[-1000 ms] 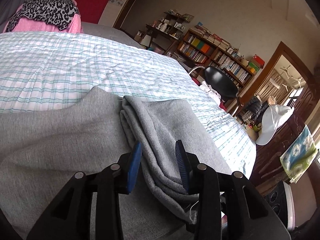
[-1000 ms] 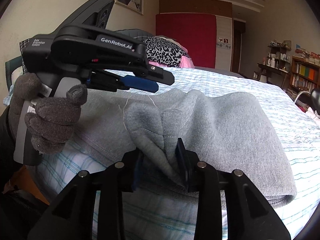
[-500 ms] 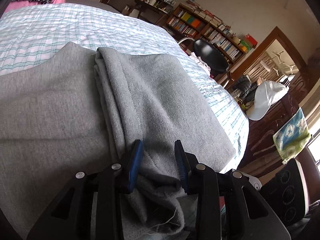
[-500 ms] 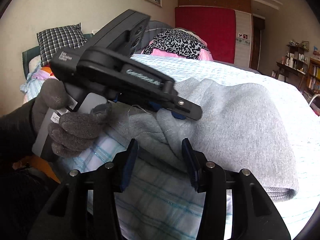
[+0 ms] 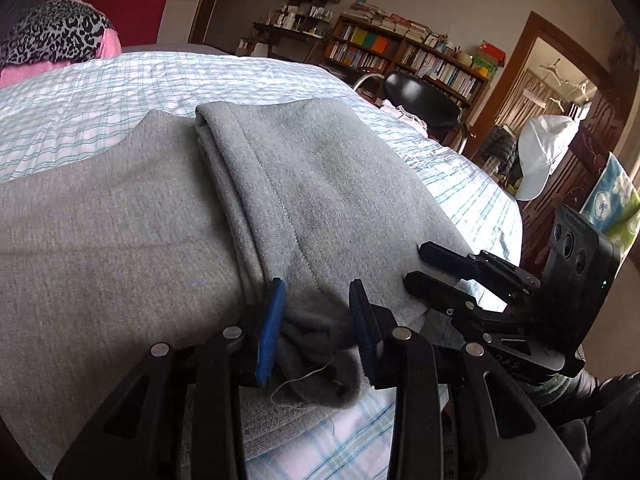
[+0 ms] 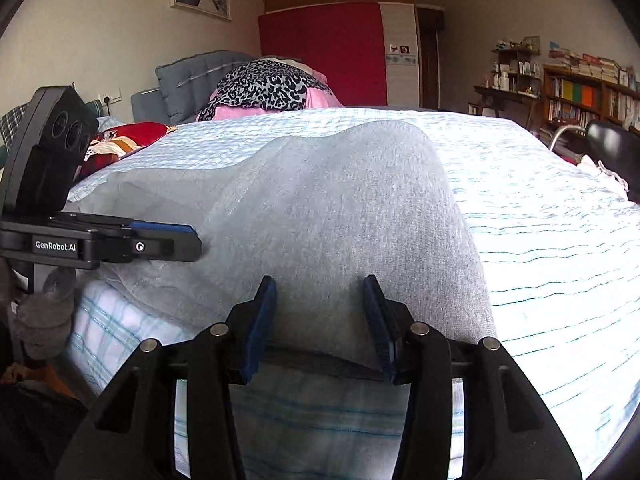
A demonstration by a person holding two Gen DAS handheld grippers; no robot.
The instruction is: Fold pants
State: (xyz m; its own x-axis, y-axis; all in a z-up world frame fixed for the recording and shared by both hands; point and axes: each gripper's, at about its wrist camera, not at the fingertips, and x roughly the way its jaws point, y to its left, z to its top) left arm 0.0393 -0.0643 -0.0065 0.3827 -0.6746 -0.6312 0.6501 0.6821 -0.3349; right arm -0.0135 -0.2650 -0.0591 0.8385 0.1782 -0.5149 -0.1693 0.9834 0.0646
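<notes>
Grey sweatpants [image 5: 312,184] lie on the checked bed, one leg folded over the other; in the right wrist view they [image 6: 352,216] form a long grey band. My left gripper [image 5: 318,300] is open, its blue pads on either side of the bunched near hem of the folded leg. My right gripper [image 6: 320,308] is open, its pads straddling the near edge of the pants. The right gripper also shows in the left wrist view [image 5: 436,268], at the pants' right edge. The left gripper shows in the right wrist view [image 6: 180,240], at the left edge.
The bed sheet [image 6: 540,208] is white with blue checks. Leopard-print and pink bedding [image 6: 264,88] lies at the head of the bed. A black chair [image 5: 424,100], bookshelves [image 5: 400,52] and a doorway stand beyond the bed's far side.
The right gripper opened, let go of the bunched cloth and moved to the right edge of the pants. The left gripper settled at the near hem. The pants now lie flatter.
</notes>
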